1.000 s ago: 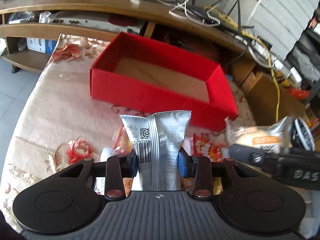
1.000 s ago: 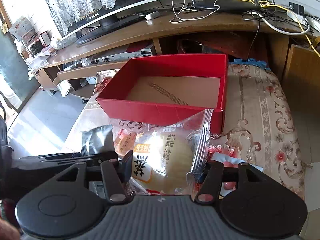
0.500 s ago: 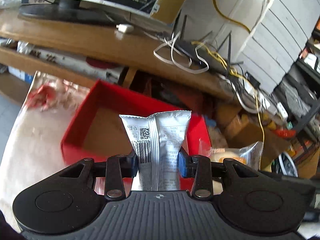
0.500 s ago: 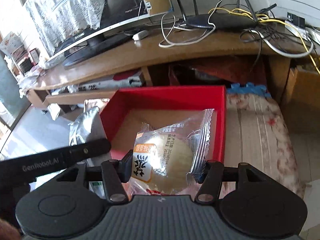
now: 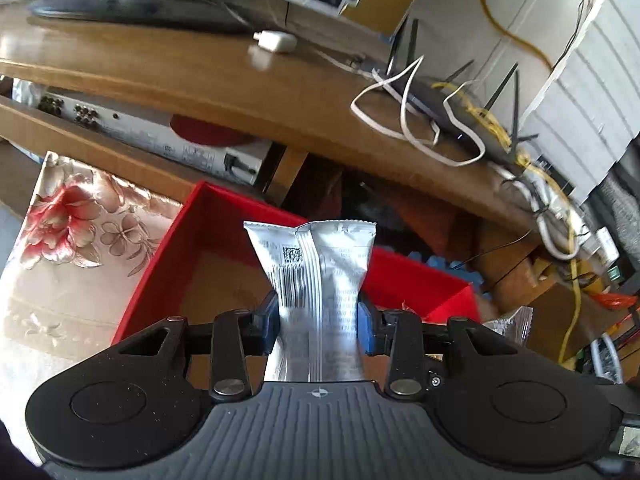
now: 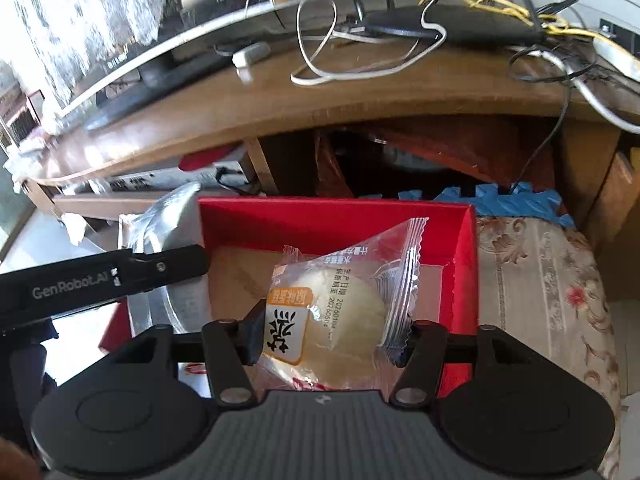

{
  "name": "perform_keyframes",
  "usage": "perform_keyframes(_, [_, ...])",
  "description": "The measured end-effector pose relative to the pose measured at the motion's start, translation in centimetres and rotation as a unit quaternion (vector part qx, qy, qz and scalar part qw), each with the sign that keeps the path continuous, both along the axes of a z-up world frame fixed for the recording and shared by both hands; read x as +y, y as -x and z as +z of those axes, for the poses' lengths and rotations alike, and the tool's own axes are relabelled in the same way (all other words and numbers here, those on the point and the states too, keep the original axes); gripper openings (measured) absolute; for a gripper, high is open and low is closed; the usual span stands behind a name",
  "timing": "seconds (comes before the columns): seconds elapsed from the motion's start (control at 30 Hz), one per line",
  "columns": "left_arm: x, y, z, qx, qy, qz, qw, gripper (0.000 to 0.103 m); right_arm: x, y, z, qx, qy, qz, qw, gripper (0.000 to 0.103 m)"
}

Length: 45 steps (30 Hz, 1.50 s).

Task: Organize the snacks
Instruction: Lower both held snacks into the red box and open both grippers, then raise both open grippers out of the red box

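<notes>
i was partway through tidying the snacks. the left gripper (image 5: 319, 322) was pinched tight on a silver snack packet (image 5: 316, 280), and the packet stuck up between its pads. the right gripper (image 6: 332, 338) was closed on a clear bag with a round bun (image 6: 340, 308) inside, its fingers pressing the bag from both sides. both snacks were up in the air over the red box (image 6: 340, 220), so neither one was put away yet.

the red box sat on a flowery cloth (image 5: 72, 240), just in front of a wooden desk (image 5: 200, 76). i could see its brown bottom (image 5: 224, 280) where the snacks did not hide it, and that part had nothing on it. i could not see the whole bottom, because my two snacks and the grippers covered some of it.

i think the next job was to lower both snacks and let them go inside the box. near the bottom of the right view a bit of a red and white wrapper (image 6: 195, 369) peeked out beside the box, so i guessed more snacks were waiting. a router with wires (image 6: 452, 24) sat on the desk behind.
</notes>
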State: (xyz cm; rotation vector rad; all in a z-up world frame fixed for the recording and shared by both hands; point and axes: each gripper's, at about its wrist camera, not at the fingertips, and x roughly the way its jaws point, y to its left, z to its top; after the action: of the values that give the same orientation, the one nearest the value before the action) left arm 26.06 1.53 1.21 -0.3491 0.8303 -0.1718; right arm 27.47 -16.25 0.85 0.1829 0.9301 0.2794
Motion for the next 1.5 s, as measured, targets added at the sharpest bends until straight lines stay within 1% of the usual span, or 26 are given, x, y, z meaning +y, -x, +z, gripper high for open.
perform_keyframes(0.17, [-0.1, -1.3, -1.7, 0.012, -0.015, -0.001, 0.9998, 0.046, 0.7, -1.2, -2.1, 0.012, 0.007, 0.007, 1.0, 0.056])
perform_keyframes(0.3, [-0.4, -2.2, -2.8, 0.023, -0.027, -0.002, 0.9994, 0.047, 0.6, -2.0, -2.9, 0.015, 0.01, 0.006, 1.0, 0.056])
perform_keyframes(0.4, [-0.5, -2.6, -3.5, 0.03, -0.03, -0.001, 0.9991, 0.044, 0.6, -2.3, -3.4, 0.017, 0.007, 0.005, 1.0, 0.056])
perform_keyframes(0.53, [-0.4, -2.6, -3.9, 0.039, -0.03, 0.0, 0.9988, 0.051, 0.9, -2.8, -4.2, 0.028, 0.011, 0.012, 0.999, 0.057])
perform_keyframes(0.57, [-0.4, -2.6, -3.9, 0.04, -0.03, 0.001, 0.9988, 0.058, 1.0, -2.8, -4.2, 0.024, 0.012, 0.007, 1.0, 0.057])
perform_keyframes(0.63, [-0.2, -2.3, -3.7, 0.039, -0.027, 0.005, 0.9989, 0.065, 0.9, -2.8, -3.9, 0.019, 0.015, 0.006, 1.0, 0.058])
perform_keyframes(0.7, [-0.1, -1.9, -3.2, 0.034, -0.022, 0.006, 0.9992, 0.066, 0.8, -2.7, -3.3, 0.015, 0.009, 0.004, 1.0, 0.059])
perform_keyframes(0.77, [0.0, -1.5, -2.5, 0.028, -0.019, 0.007, 0.9994, 0.072, 0.9, -2.4, -2.7, 0.008, 0.014, 0.004, 1.0, 0.061])
perform_keyframes(0.83, [0.1, -1.1, -2.0, 0.023, -0.016, 0.007, 0.9996, 0.075, 1.0, -2.1, -2.2, 0.002, 0.015, 0.001, 1.0, 0.062])
perform_keyframes(0.9, [0.1, -0.6, -1.4, 0.019, -0.016, 0.006, 0.9997, 0.076, 0.9, -1.8, -1.7, 0.002, 0.013, 0.001, 1.0, 0.062])
perform_keyframes(1.07, [0.4, 0.6, -0.3, 0.013, -0.004, 0.01, 0.9999, 0.079, 1.0, -0.6, -0.2, -0.009, 0.025, 0.003, 1.0, 0.063])
perform_keyframes(1.17, [1.0, 1.5, 0.2, 0.01, 0.009, 0.015, 0.9998, 0.08, 0.5, 0.2, 0.6, -0.012, 0.019, -0.003, 1.0, 0.063])
perform_keyframes(1.23, [1.2, 2.1, 0.6, 0.006, 0.011, 0.016, 0.9998, 0.08, 0.2, 0.7, 1.2, -0.012, 0.017, -0.005, 1.0, 0.063])
perform_keyframes(1.33, [1.3, 3.1, 1.0, 0.004, 0.016, 0.009, 0.9998, 0.08, -0.3, 1.7, 1.8, -0.017, 0.018, -0.012, 1.0, 0.063])
perform_keyframes(1.5, [1.2, 5.3, 1.4, 0.005, 0.012, -0.008, 0.9999, 0.08, -1.3, 4.0, 2.9, -0.02, 0.008, -0.02, 1.0, 0.063])
